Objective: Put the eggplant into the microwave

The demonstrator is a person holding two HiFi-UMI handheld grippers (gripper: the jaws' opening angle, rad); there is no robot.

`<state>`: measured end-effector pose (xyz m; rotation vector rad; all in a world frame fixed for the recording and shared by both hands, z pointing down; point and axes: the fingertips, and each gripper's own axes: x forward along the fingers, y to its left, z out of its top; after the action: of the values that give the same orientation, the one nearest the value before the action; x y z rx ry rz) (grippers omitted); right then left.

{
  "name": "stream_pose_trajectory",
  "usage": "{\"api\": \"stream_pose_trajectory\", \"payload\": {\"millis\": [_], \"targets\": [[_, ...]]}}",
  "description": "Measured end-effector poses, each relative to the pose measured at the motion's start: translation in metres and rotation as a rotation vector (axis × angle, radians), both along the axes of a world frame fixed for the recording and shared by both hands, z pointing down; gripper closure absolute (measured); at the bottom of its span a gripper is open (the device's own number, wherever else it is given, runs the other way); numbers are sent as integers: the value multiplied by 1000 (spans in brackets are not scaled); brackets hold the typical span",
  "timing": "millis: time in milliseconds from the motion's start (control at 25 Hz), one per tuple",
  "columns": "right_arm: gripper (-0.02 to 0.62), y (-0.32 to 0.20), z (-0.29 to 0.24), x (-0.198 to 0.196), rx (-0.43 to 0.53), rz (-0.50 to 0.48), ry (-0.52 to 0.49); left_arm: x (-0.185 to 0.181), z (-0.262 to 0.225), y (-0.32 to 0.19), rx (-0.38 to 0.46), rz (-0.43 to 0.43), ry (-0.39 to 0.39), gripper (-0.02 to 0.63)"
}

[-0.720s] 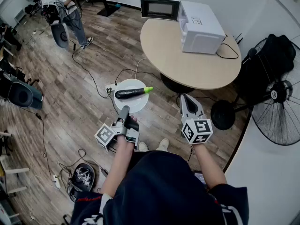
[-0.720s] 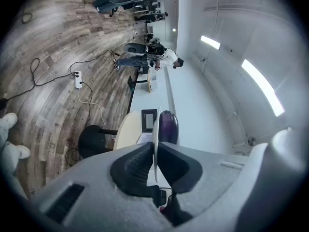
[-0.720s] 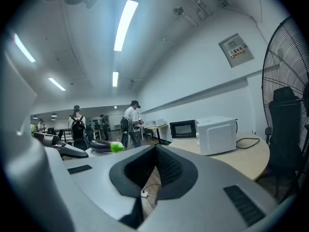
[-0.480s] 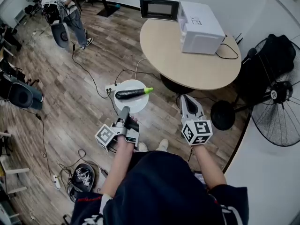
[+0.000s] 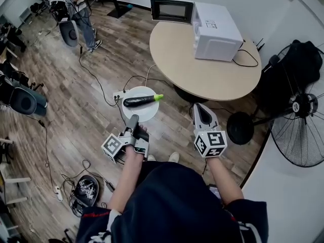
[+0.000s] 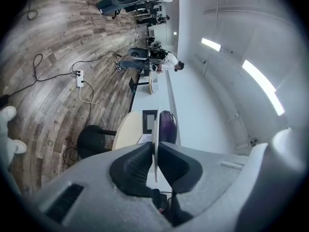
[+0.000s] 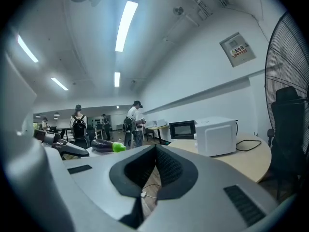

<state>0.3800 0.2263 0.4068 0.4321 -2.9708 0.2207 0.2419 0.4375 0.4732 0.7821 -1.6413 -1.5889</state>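
Note:
A dark purple eggplant [image 5: 140, 100] with a green stem lies on a white plate [image 5: 147, 113], held level over the wooden floor. My left gripper [image 5: 134, 119] is shut on the plate's near rim. In the left gripper view the plate [image 6: 155, 139] shows edge-on between the pads, with the eggplant [image 6: 167, 126] beyond. My right gripper [image 5: 200, 108] hovers to the right of the plate, shut and empty [image 7: 155, 150]. The white microwave [image 5: 216, 30] stands on the far side of the round table [image 5: 202, 70], its door [image 5: 172, 9] swung open to the left.
A black cable [image 5: 246, 54] runs from the microwave across the table. A standing fan [image 5: 298, 120] and its round base [image 5: 239, 128] are at the right. Cords and a power strip [image 5: 118, 96] lie on the floor. A person [image 5: 71, 9] stands far left.

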Motion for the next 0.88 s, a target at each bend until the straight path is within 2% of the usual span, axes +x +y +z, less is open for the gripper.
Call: {"api": "stream_pose_trajectory", "payload": {"millis": [240, 360, 520, 880], "targets": [[584, -15, 9, -4, -32, -24, 0, 7, 1, -9, -8, -25, 12, 578], [584, -18, 10, -12, -29, -37, 2, 1, 2, -11, -11, -35, -3, 578], [584, -24, 12, -24, -24, -45, 6, -9, 6, -15, -11, -52, 21, 578], [584, -46, 14, -81, -22, -44, 13, -63, 13, -40, -4, -47, 38, 578]]}}
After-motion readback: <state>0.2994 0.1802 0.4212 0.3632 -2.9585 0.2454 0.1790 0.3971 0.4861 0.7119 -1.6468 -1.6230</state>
